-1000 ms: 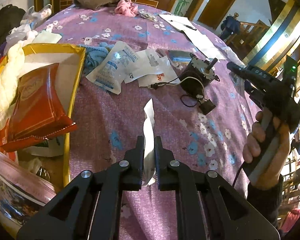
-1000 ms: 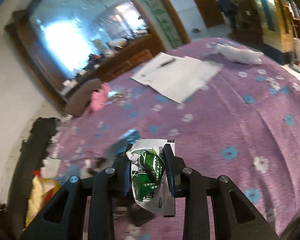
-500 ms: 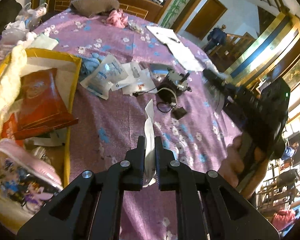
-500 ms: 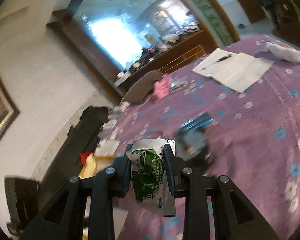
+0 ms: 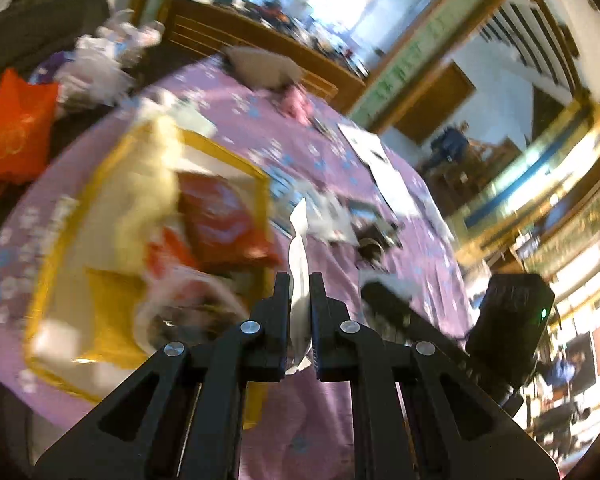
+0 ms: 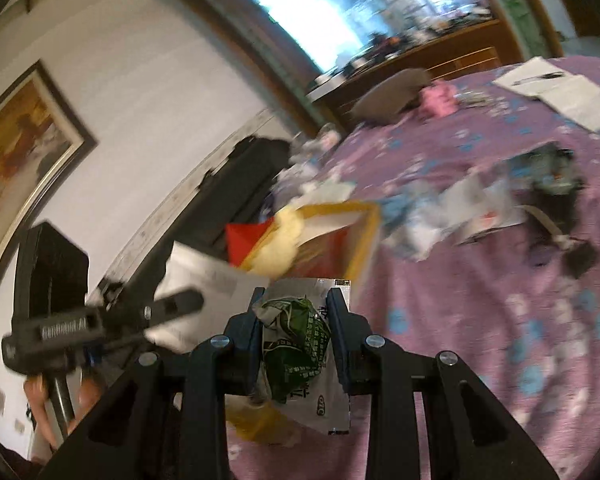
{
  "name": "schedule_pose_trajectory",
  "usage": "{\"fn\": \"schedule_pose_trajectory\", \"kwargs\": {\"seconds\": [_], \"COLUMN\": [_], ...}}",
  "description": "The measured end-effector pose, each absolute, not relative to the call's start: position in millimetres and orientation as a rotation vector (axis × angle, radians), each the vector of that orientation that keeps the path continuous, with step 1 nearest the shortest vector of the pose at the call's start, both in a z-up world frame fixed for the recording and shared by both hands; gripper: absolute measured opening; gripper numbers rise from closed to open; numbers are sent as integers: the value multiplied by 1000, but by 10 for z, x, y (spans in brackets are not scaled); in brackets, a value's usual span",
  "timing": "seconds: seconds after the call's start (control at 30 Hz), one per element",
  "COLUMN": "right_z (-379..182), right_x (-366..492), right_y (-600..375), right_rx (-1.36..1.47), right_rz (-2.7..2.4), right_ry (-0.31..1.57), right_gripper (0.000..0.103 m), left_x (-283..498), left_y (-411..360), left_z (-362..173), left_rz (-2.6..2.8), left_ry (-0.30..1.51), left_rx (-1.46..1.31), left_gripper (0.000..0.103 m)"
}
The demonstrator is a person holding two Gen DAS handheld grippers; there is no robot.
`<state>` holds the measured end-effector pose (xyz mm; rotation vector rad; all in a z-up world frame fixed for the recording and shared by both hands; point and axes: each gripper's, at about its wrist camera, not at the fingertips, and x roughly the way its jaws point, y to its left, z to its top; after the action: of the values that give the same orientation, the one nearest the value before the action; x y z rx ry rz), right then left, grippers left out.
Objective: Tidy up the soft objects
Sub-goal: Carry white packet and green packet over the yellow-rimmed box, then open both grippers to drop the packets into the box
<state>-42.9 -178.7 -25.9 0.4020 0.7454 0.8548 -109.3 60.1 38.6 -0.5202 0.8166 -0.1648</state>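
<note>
My left gripper (image 5: pixel 299 280) is shut on a thin white sachet (image 5: pixel 299 248) that stands edge-on between its jaws, above the right side of the yellow-rimmed box (image 5: pixel 236 164). The box holds a red snack bag (image 5: pixel 220 216) and a cream fluffy piece (image 5: pixel 152 176). My right gripper (image 6: pixel 298 294) is shut on a crumpled green and white packet (image 6: pixel 296 344), close to the box's near corner (image 6: pixel 370 224). The left gripper (image 6: pixel 172 306) with its white sachet (image 6: pixel 204 280) shows at the left of the right wrist view. The right gripper's body (image 5: pixel 504 336) shows at the right of the left wrist view.
On the purple flowered cloth (image 6: pixel 480 320) lie several white sachets (image 6: pixel 460 208), a small motor with a cable (image 6: pixel 556 176), white papers with a pen (image 6: pixel 556 88), a pink item (image 6: pixel 440 96) and a grey cushion (image 6: pixel 392 92). An orange bag (image 5: pixel 16 136) sits beyond the table's left edge.
Both grippers have swung left toward the yellow-rimmed box, each still holding its packet. The left one rose and rolled; the box now fills the left wrist view's left half.
</note>
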Motion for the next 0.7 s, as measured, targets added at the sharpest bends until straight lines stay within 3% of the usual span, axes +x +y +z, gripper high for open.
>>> {"fn": "schedule_pose_trajectory", "kwargs": {"seconds": [0.7], "right_z": [-387], "right_x": [126], "right_y": [-529], "right_rx": [247], "right_rz": [910], "right_ry": [853], "right_gripper": [32], "left_x": [-713], "left_y": [1486], "left_z": [91], "left_rz": [-68], "left_ry": [793], "left_rx": [-639], "left_gripper": [11]}}
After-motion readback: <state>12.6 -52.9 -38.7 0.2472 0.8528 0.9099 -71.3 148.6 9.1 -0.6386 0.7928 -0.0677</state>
